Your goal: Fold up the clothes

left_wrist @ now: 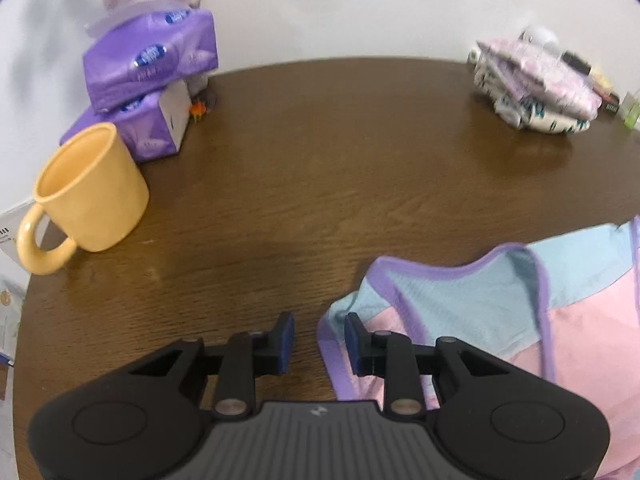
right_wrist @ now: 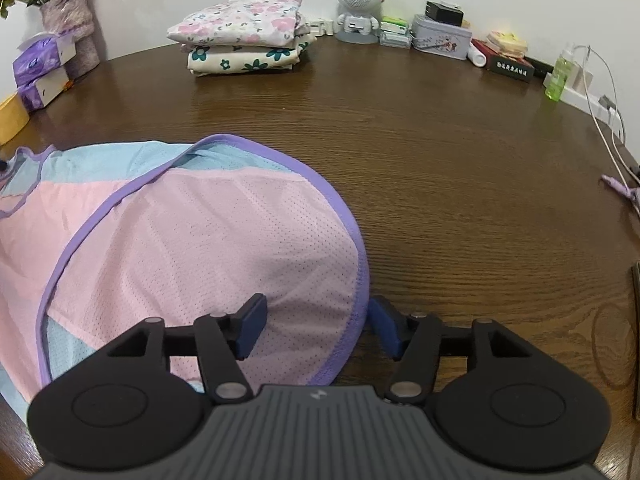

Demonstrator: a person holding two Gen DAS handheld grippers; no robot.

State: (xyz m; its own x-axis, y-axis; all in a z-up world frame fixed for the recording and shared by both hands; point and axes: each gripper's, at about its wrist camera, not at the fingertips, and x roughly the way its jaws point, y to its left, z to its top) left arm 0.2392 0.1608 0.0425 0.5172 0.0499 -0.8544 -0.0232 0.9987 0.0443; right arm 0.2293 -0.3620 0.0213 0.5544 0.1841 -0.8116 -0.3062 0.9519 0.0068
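A pink and light-blue mesh garment with purple trim (right_wrist: 168, 232) lies spread on the brown wooden table (right_wrist: 460, 184). My right gripper (right_wrist: 316, 328) is open, its fingers straddling the garment's right purple edge. In the left wrist view the same garment (left_wrist: 500, 304) fills the lower right. My left gripper (left_wrist: 319, 340) is open at the garment's left corner; its right finger rests over the cloth, its left finger over bare wood. A stack of folded floral clothes (right_wrist: 244, 36) sits at the back of the table, and shows in the left wrist view as folded floral clothes (left_wrist: 536, 84).
A yellow mug (left_wrist: 84, 196) and purple tissue packs (left_wrist: 148, 72) stand at the left. A white speaker figure (right_wrist: 358, 8), a tin (right_wrist: 440, 36), boxes, a green bottle (right_wrist: 560, 76) and cables (right_wrist: 608, 120) line the back right edge. A vase with flowers (right_wrist: 68, 20) stands back left.
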